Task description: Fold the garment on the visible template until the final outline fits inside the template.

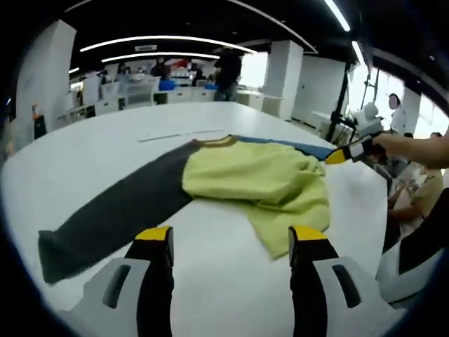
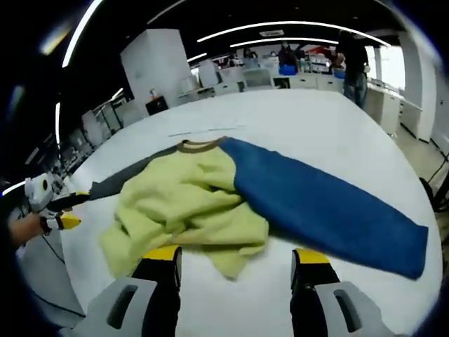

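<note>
Yellow-green cloth bunched in the middle is the trouble to sort first: the garment (image 2: 210, 203) lies crumpled on the white table (image 2: 316, 133), its body rucked up while the two sleeves run out flat to either side. To fold well, I judge each claw should take a sleeve near its cuff and carry it inward across the body, smoothing the bunched hem flat before any crease is set (a fold laid over wrinkles will only bulge past the outline). A faint line on the table beyond the collar may be part of the template; I cannot tell its full edge.

The left claw (image 1: 233, 242) stands spread, with nothing between its jaws. Just ahead of it lies the yellow-green body (image 1: 259, 182), its nearest hem close to the right-hand jaw, and the dark grey sleeve (image 1: 116, 210) stretches ahead and off to its left, the cuff nearest.

The right claw (image 2: 237, 261) is likewise spread and empty. The crumpled hem sits right in front of it, touching neither jaw that I can see, and the blue sleeve (image 2: 330, 207) runs ahead and away to its right.
</note>
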A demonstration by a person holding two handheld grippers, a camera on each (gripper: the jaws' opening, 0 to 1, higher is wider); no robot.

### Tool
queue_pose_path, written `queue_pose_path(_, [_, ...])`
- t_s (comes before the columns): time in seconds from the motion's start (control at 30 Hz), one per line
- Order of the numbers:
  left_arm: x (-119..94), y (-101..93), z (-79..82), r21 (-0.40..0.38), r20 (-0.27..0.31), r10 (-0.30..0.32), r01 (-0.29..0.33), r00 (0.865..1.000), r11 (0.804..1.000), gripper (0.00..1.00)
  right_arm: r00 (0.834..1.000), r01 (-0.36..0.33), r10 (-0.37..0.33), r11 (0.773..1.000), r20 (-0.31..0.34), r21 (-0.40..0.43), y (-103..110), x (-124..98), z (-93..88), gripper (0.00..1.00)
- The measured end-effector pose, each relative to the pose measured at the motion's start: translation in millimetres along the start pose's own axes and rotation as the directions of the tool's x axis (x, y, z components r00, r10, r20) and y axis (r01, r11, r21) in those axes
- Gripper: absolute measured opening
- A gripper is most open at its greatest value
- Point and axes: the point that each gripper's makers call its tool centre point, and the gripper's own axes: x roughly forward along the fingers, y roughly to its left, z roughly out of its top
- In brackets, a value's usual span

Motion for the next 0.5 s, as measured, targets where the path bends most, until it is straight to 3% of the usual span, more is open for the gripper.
queue_pose_path(0.17, [16,-16.2,-7.1,0.028,-0.025,-0.004,0.004,1.000,1.000,0.56,0.999,0.035,-0.035,0.998,0.001,-0.046,2,7,-2.8,0.47])
queue_pose_path(0.5, [36,-35.0,-29.2,0.036,-0.095,0.009,-0.005,0.995,0.999,0.39,0.995,0.098,-0.098,0.995,-0.006,-0.020,3,16,-11.2,0.28])
